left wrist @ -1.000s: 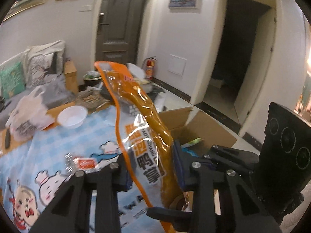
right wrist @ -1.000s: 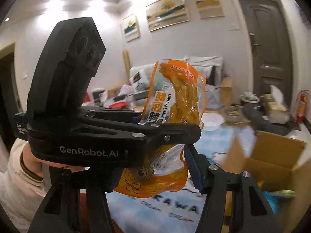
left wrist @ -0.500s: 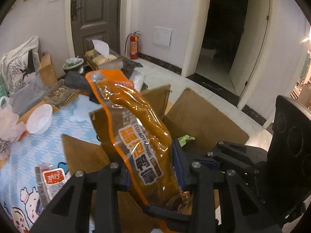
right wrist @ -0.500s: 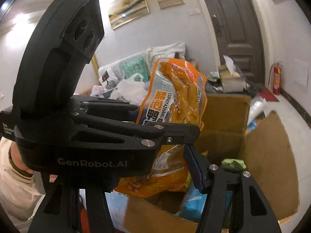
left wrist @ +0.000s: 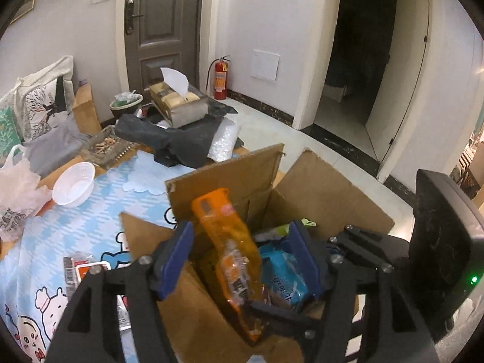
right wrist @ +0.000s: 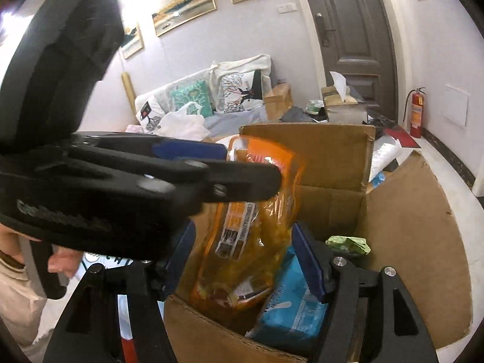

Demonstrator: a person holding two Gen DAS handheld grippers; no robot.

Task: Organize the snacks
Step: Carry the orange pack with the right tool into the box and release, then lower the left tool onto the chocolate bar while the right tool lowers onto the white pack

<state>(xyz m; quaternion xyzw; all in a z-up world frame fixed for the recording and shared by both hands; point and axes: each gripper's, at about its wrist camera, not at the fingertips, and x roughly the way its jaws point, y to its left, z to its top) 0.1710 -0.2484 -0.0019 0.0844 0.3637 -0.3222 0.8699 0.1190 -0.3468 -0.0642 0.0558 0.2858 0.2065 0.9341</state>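
Note:
An orange snack pack point(left wrist: 233, 242) stands tilted inside the open cardboard box point(left wrist: 326, 193), blurred and loose. My left gripper point(left wrist: 240, 251) hangs over the box with its jaws opening; the pack is between the blue pads but they do not press it. In the right wrist view the same pack point(right wrist: 251, 220) sits between the pads of my right gripper point(right wrist: 243, 248), whose jaws are also opening. The left gripper's fingers point(right wrist: 242, 181) cross in front of the pack's top. A blue pack point(right wrist: 287, 311) and a green one point(right wrist: 348, 243) lie in the box point(right wrist: 408, 227).
A red and white packet point(left wrist: 87, 269) lies on the blue checked tablecloth point(left wrist: 90, 220) left of the box. Farther back are a white bowl point(left wrist: 74, 183), a plastic bag point(left wrist: 15, 187) and a tissue box point(left wrist: 178, 103). The box flaps stand up around the grippers.
Both grippers travelled from above the table to over the box and sank. Their jaws spread, and the orange pack slid down out of the grip into the box.

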